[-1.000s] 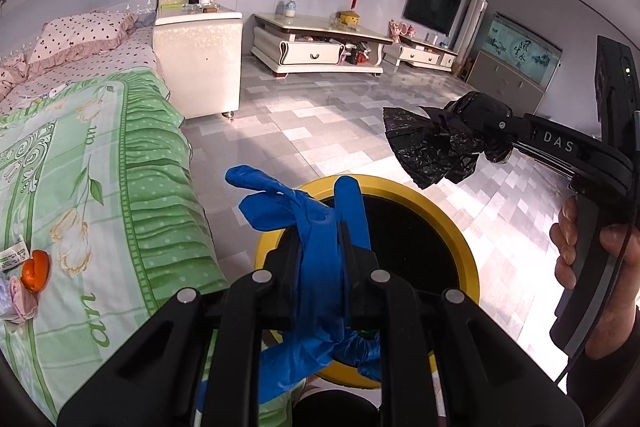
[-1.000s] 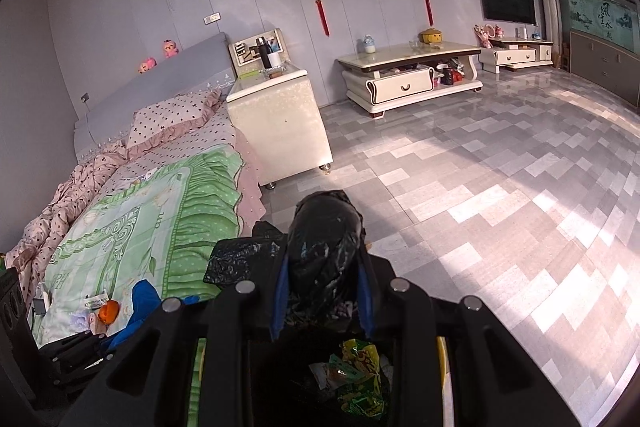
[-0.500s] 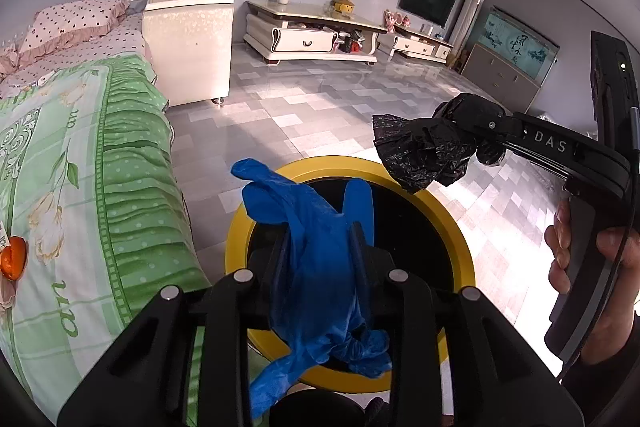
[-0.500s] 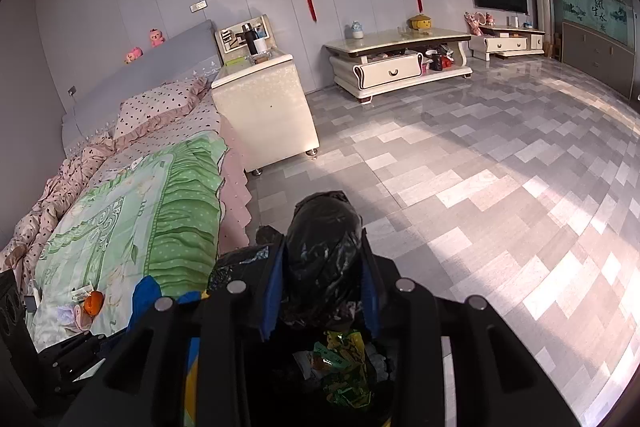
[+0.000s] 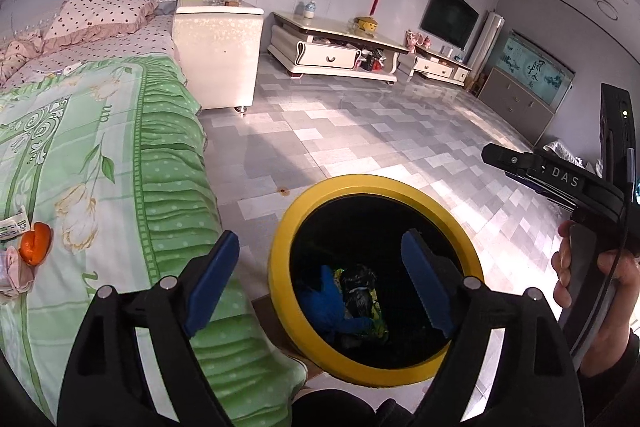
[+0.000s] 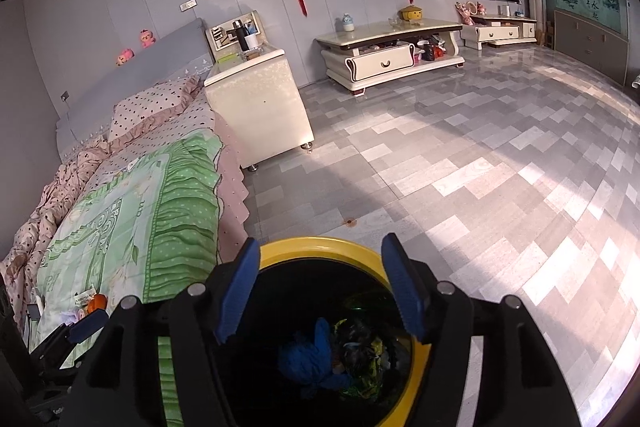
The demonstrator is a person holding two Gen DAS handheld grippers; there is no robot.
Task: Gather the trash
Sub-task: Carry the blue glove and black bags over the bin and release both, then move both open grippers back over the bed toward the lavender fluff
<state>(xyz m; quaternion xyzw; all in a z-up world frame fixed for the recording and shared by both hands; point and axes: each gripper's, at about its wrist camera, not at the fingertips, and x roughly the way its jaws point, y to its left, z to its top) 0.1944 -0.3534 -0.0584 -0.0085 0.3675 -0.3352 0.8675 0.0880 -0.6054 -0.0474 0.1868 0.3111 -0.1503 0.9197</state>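
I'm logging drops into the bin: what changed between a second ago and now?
Both grippers' jaws have just been opening. The left gripper let go of the blue glove, the right gripper of the black bag; both now lie inside the yellow-rimmed bin. The orange peel and wrapper on the bed stayed put.

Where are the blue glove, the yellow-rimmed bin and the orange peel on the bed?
blue glove (image 5: 330, 301), left wrist view, its crumpled middle.
yellow-rimmed bin (image 5: 376, 183), left wrist view, far rim.
orange peel (image 5: 36, 242), left wrist view, its middle.
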